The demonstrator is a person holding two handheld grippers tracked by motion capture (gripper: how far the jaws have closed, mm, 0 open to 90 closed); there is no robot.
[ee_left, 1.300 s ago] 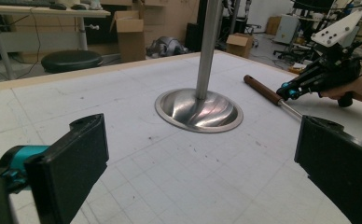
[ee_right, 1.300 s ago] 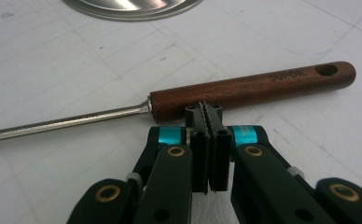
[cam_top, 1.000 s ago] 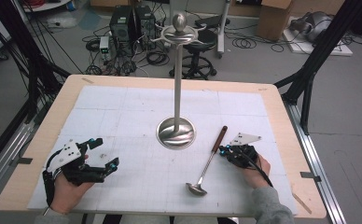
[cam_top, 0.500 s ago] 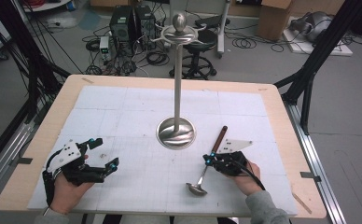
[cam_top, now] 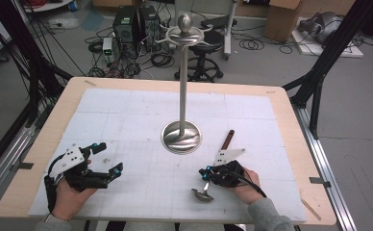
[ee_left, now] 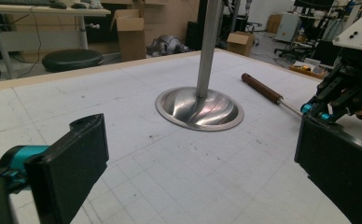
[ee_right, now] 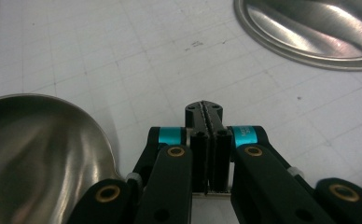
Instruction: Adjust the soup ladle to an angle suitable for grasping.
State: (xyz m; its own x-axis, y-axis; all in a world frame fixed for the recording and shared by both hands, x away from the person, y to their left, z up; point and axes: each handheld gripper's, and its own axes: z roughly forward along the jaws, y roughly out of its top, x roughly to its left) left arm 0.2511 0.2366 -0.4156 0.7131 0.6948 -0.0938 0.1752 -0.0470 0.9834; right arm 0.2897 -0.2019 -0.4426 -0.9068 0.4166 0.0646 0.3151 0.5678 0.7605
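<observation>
The ladle (cam_top: pixel 217 163) lay lower right of centre on the table (cam_top: pixel 127 103), its long axis running from bowl up-right to wooden handle. The right claw (cam_top: pixel 205 174), jaws pressed together, clamped its thin shaft; the left claw (cam_top: pixel 108 160) gaped far left.

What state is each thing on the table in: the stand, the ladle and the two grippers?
Stand: upright, its top hooks bare.
Ladle: lying flat on the table, bowl toward the person, its thin shaft running under the right gripper.
Left gripper: jaws wide open, holding nothing.
Right gripper: jaws shut at the ladle's shaft; a grip on it cannot be made out.
</observation>
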